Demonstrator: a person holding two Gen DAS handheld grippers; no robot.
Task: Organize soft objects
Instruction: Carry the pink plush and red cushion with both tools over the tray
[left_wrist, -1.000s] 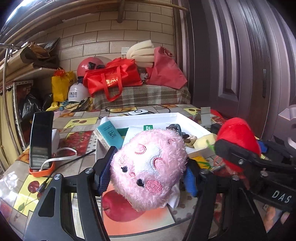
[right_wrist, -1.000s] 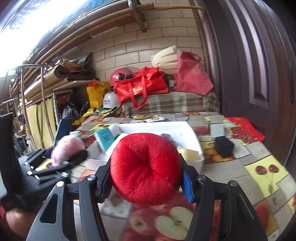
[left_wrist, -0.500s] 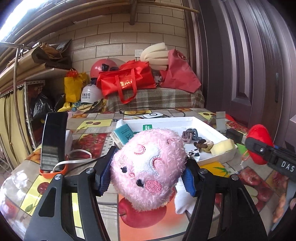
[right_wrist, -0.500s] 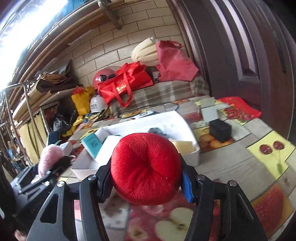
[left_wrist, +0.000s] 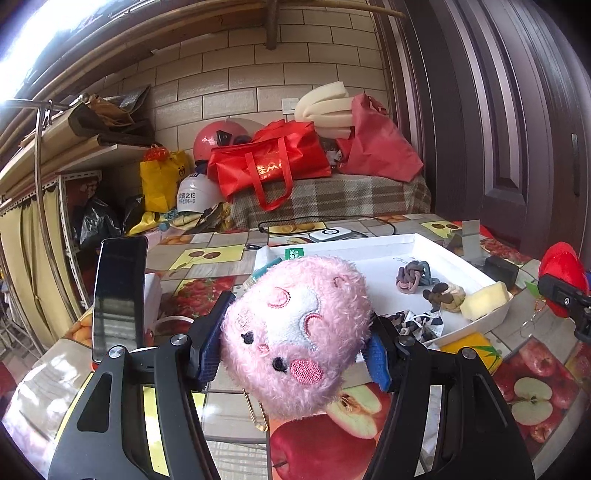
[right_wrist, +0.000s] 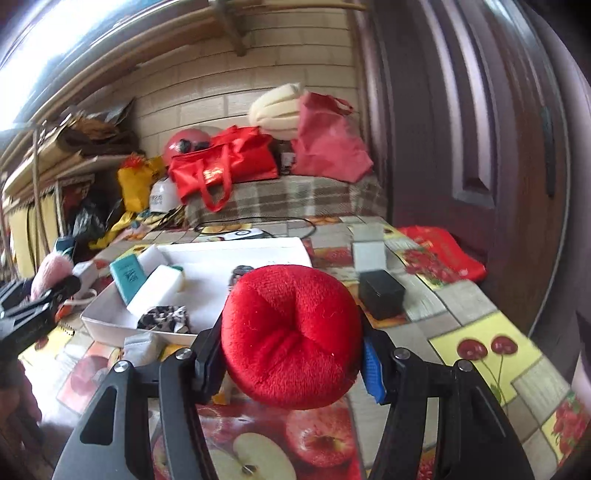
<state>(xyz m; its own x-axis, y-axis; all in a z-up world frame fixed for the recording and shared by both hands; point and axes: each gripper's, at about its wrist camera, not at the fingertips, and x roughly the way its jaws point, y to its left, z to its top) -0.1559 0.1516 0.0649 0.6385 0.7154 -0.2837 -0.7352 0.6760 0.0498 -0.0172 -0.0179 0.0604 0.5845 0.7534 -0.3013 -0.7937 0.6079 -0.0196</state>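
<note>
Left of the white tray (left_wrist: 491, 320), my left gripper (left_wrist: 291, 350) clamped the pink plush (left_wrist: 295, 332) above the fruit-print surface (left_wrist: 532, 391). A white helmet (left_wrist: 194, 197) behind the tray bore Chinese characters. Right of it, my right gripper (right_wrist: 291, 354) squeezed the red plush (right_wrist: 290, 336); the red bag's (left_wrist: 269, 162) gold lettering was only partly legible.

Daylight blows out the upper left corner of both views. Fisheye bending curves the edges. The right wrist view is blurred, the left wrist view sharp.
</note>
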